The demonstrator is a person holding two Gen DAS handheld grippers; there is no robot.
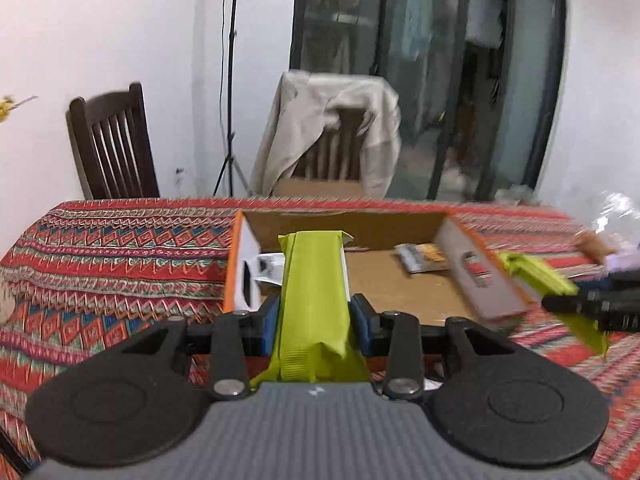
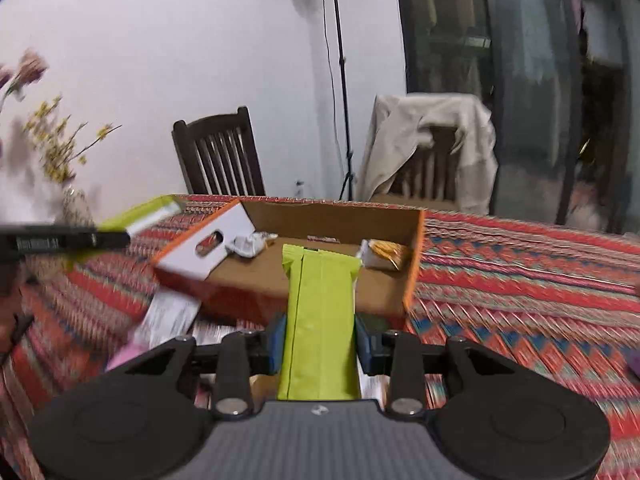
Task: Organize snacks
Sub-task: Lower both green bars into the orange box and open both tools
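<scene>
My left gripper [image 1: 316, 310] is shut on a lime green snack packet [image 1: 316, 264], held above the near edge of an open cardboard box [image 1: 384, 292] with orange outer walls. My right gripper [image 2: 320, 338] is shut on a second lime green packet [image 2: 320, 284], just in front of the same box [image 2: 256, 276]. Each gripper shows in the other's view: the right gripper [image 1: 560, 300] to the right of the box, the left gripper [image 2: 120, 238] to its left. Inside the box lie a white packet [image 2: 250, 245] and a golden packet [image 2: 386, 256].
The box stands on a table under a red patterned cloth [image 1: 120, 248]. Pink and white packets [image 2: 168, 316] lie on the cloth left of the box. A vase of flowers [image 2: 72, 204] stands at the left. Behind the table are two dark chairs [image 1: 114, 144], one draped with a beige jacket [image 1: 332, 120], and a light stand [image 1: 230, 80].
</scene>
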